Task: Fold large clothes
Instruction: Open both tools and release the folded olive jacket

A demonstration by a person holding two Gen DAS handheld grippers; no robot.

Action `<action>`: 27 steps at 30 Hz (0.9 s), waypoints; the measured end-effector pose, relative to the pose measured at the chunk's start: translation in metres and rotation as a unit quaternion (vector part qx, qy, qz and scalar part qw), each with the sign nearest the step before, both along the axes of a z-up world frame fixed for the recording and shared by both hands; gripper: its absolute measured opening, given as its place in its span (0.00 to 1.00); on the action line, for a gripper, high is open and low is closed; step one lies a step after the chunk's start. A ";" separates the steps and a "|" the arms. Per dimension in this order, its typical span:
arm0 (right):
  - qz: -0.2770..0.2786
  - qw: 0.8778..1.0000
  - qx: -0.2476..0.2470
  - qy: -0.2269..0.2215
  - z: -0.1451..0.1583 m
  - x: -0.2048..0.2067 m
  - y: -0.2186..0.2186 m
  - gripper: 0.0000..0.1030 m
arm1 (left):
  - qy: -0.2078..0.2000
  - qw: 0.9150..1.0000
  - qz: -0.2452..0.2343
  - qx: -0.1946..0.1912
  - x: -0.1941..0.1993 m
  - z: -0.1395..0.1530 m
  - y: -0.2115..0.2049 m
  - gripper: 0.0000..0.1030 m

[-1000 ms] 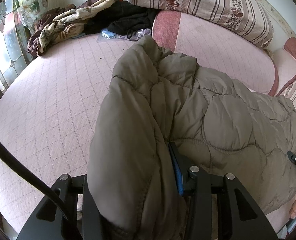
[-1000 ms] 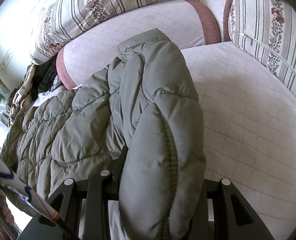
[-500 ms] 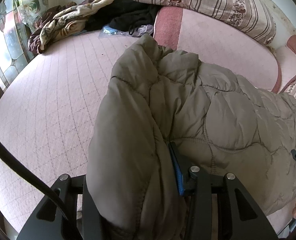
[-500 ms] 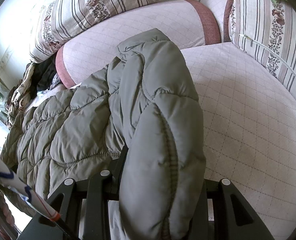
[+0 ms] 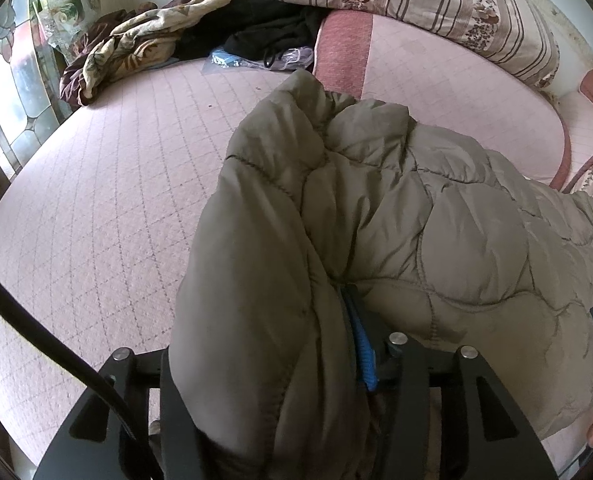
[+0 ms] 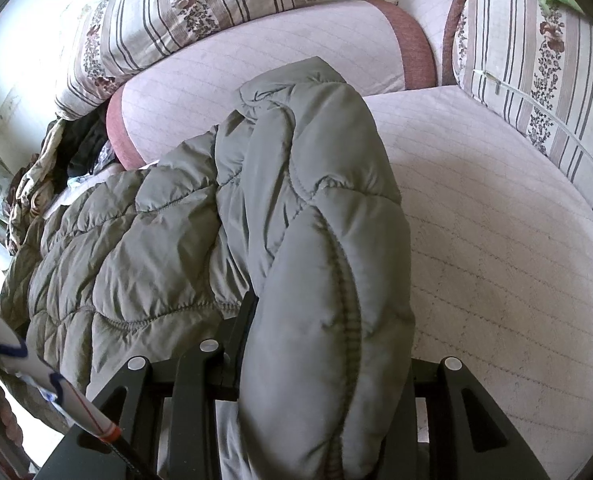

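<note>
The padded jacket [image 5: 396,240] lies across the pink quilted bed [image 5: 116,200], one puffy edge bunched up in each gripper and the rest stretched between them. In the left wrist view the left gripper [image 5: 272,392] fills the bottom centre of the frame, and its fingers have just been opening: the blue pad on one finger [image 5: 362,344] shows more than it did half a second ago, with the thick roll of jacket between the fingers but looking loosely held rather than squeezed. The right gripper [image 6: 320,380], bottom centre of its own view, has hardly changed; its fingers pinch the other fat fold of the jacket [image 6: 296,220]. Neither hand has shifted much. That suggests this fold is laid down and the left side is being let go, with the right side likely to follow before the next fold.
</note>
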State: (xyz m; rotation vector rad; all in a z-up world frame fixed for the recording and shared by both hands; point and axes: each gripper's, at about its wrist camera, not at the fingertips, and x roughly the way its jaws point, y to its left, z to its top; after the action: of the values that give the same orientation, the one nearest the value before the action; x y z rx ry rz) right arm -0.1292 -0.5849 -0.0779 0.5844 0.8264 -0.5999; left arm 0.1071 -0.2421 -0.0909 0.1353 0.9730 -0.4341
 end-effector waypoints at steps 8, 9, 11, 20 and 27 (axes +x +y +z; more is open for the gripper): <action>-0.037 0.999 -0.007 0.008 -0.008 -0.004 -0.008 0.62 | 0.004 1.000 0.023 -0.004 0.004 -0.006 0.005 0.65; -0.044 0.999 -0.005 0.007 -0.008 -0.006 -0.010 0.65 | 0.003 1.000 0.023 -0.004 0.004 -0.006 0.006 0.66; -0.058 0.998 -0.002 0.002 -0.008 -0.010 -0.014 0.69 | 0.003 1.000 0.022 -0.006 0.004 -0.006 0.006 0.67; -0.129 0.991 -0.040 -0.020 0.007 -0.032 -0.006 0.75 | -0.020 0.999 0.029 0.020 0.012 -0.012 -0.004 0.77; -0.154 0.983 -0.097 -0.014 0.016 -0.037 0.018 0.76 | -0.051 0.997 0.019 0.053 0.010 -0.013 -0.013 0.80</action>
State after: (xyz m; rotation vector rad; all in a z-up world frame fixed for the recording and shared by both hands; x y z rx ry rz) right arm -0.1665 -0.5664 -0.0617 0.5428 0.6460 -0.9421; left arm 0.1174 -0.2555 -0.1041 0.2331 0.8970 -0.3376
